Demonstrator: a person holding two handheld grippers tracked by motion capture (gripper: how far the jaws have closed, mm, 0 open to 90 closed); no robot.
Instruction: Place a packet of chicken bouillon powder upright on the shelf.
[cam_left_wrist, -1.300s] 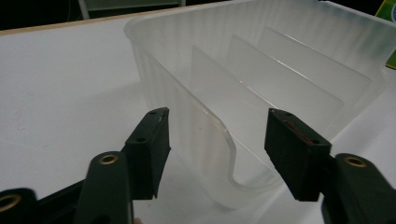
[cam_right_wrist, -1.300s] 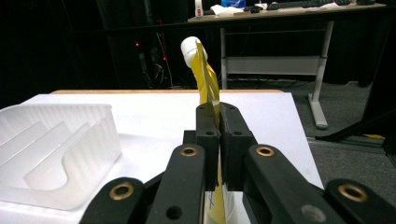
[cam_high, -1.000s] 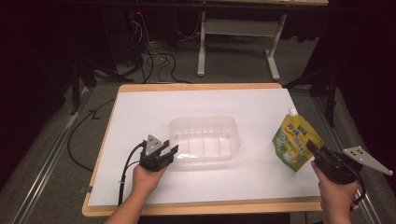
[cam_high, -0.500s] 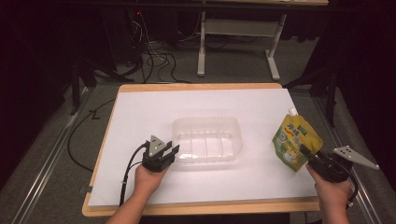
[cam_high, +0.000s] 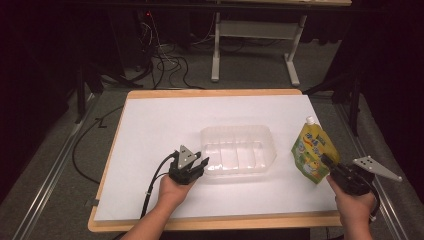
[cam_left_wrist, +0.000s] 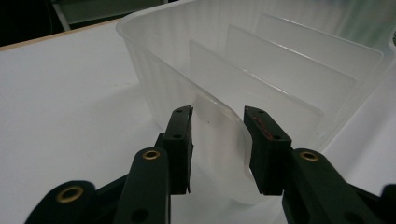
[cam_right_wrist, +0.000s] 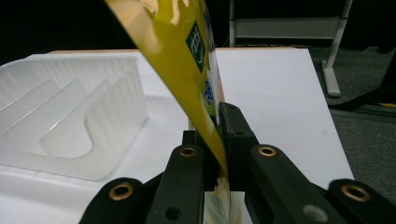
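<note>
A clear plastic tray (cam_high: 237, 150) with inner dividers lies in the middle of the white-topped table (cam_high: 155, 125). My left gripper (cam_high: 199, 165) is at the tray's near-left corner. In the left gripper view the left gripper (cam_left_wrist: 218, 140) stands open, its jaws on either side of the tray's (cam_left_wrist: 280, 60) rounded corner wall. A yellow-green spouted drink pouch (cam_high: 312, 150) is held upright to the right of the tray. My right gripper (cam_high: 327, 164) is shut on its lower edge. In the right gripper view the pouch (cam_right_wrist: 173, 37) rises slanted from the right gripper (cam_right_wrist: 212, 128).
The table has a wooden rim (cam_high: 210, 93) and a dark floor around it. Cables (cam_high: 165, 60) and a white table frame (cam_high: 250, 30) lie beyond the far edge. Bare white surface spreads to the tray's left and behind it.
My left gripper has slid right, up to the tray's corner. The right gripper with the pouch has shifted slightly left.
</note>
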